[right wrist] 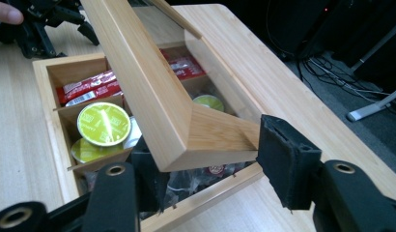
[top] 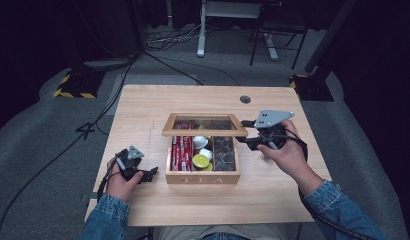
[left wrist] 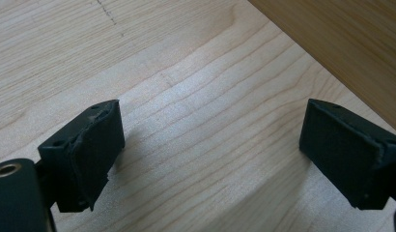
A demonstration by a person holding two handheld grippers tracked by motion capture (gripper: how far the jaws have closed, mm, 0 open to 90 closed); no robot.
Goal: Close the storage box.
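Tea box [top: 203,176] of pale wood sits at the middle of the table [top: 143,107], with its glass-paned lid [top: 205,132] raised partway on the far hinge. From the high view the lid reads as a frame hovering over the compartments; the right gripper view shows it closer, with the lid's front corner [right wrist: 205,140] lying between that gripper's two black jaws, one jaw beneath the corner and the other just beside its edge. Whether the pads press on the wood cannot be told. Inside the box, the left compartment holds red sachets [top: 181,152], the middle one holds green-topped capsules [top: 201,161] and a white one, and the right one holds dark wrapped bags [top: 224,150]. The right gripper view also shows a green capsule [right wrist: 103,123] lying face up on another. The right gripper [top: 249,134] is held level at the lid's right front corner, pointing left, the hand behind it. The left gripper [top: 152,174] rests low on the table just left of the box, pointing at its side; the left gripper view shows its jaws spread wide over bare wood, nothing between them.
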